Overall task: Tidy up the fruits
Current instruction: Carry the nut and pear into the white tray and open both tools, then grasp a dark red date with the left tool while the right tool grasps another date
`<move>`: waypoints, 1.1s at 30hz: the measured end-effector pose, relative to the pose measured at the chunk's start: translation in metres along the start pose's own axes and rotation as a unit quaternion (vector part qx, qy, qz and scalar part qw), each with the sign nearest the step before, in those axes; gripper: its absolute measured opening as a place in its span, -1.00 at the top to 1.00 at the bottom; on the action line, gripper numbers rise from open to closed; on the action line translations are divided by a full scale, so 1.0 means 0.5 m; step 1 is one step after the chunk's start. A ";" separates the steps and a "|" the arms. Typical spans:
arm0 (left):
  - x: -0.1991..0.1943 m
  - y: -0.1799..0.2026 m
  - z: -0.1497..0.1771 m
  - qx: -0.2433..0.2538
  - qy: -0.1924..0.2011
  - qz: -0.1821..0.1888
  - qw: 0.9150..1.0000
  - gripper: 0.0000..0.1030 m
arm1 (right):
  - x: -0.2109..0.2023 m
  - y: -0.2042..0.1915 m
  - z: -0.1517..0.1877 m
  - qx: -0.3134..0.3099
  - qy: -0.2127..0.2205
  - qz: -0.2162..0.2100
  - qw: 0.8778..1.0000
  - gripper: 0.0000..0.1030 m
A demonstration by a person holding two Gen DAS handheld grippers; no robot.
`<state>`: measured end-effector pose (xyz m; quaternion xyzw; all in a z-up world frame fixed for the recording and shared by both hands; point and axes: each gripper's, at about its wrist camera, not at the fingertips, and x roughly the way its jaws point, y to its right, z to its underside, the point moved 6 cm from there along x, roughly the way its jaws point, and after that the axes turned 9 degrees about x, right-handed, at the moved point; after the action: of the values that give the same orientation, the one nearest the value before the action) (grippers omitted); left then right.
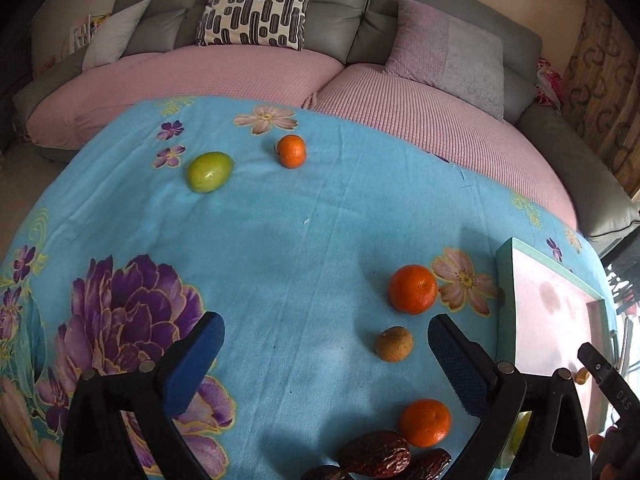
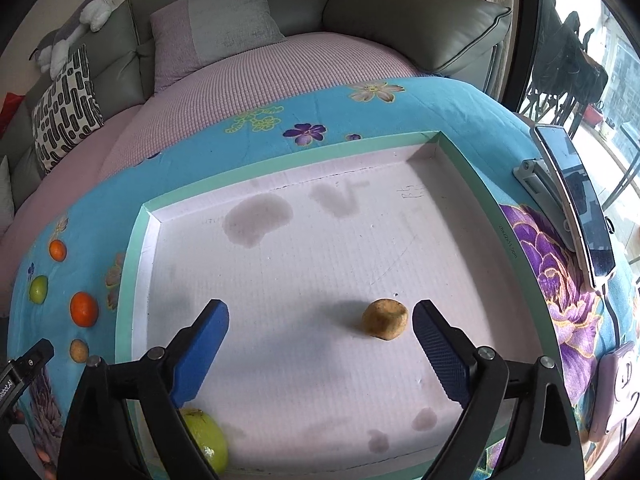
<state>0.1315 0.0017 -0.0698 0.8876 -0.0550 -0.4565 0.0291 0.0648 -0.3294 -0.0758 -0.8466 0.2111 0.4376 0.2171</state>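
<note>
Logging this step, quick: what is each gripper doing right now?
Left gripper: open, holding nothing.
Right gripper: open, holding nothing; brown fruit lies loose in the tray.

small print "26x22x11.5cm" running along the right rim of the green box [image 2: 510, 240], faint unreadable scribbles on the pink floor near its far right corner, letters "das" on the black tool [image 1: 618, 392] beside the box
</note>
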 end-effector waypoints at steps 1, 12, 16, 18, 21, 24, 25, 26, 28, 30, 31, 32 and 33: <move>-0.001 -0.005 0.000 -0.003 -0.001 0.004 1.000 -1.00 | -0.006 -0.011 0.001 -0.007 0.007 -0.005 1.000 -0.82; -0.045 -0.005 0.045 0.006 -0.024 0.043 0.999 -1.00 | -0.032 -0.091 0.063 -0.051 -0.009 -0.029 0.998 -0.82; -0.060 0.003 0.086 0.015 -0.034 0.053 0.998 -0.99 | -0.061 -0.107 0.082 -0.064 0.000 -0.037 0.997 -0.82; -0.062 0.008 0.109 0.021 -0.045 0.061 0.997 -0.96 | -0.073 -0.109 0.090 -0.069 0.005 -0.034 0.997 -0.82; -0.060 0.016 0.140 0.024 -0.062 0.075 0.995 -0.79 | -0.088 -0.104 0.104 -0.066 0.008 -0.036 0.997 -0.82; -0.056 0.019 0.161 0.018 -0.078 0.088 0.993 -0.53 | -0.097 -0.101 0.113 -0.064 0.009 -0.037 0.997 -0.82; -0.055 0.020 0.166 0.015 -0.082 0.091 0.992 -0.48 | -0.100 -0.101 0.114 -0.063 0.010 -0.038 0.997 -0.82; -0.055 0.021 0.172 0.012 -0.086 0.095 0.992 -0.39 | -0.102 -0.102 0.115 -0.063 0.012 -0.039 0.997 -0.82; -0.053 0.024 0.181 0.007 -0.094 0.106 0.990 -0.22 | -0.107 -0.105 0.120 -0.064 0.014 -0.042 0.997 -0.82; -0.050 0.027 0.190 0.004 -0.102 0.115 0.988 -0.01 | -0.108 -0.107 0.127 -0.069 0.012 -0.043 0.997 -0.82; -0.049 0.029 0.194 0.004 -0.106 0.118 0.987 0.07 | -0.108 -0.109 0.131 -0.071 0.011 -0.043 0.996 -0.82; -0.047 0.030 0.196 0.002 -0.109 0.121 0.987 0.19 | -0.108 -0.110 0.134 -0.074 0.010 -0.043 0.996 -0.82; -0.047 0.029 0.196 -0.001 -0.107 0.124 0.986 0.19 | -0.109 -0.112 0.136 -0.076 0.010 -0.044 0.996 -0.82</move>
<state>0.0373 -0.0098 -0.1062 0.8196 -0.1669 -0.5421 0.0807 0.0226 -0.2368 -0.0557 -0.8732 0.1422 0.4342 0.1696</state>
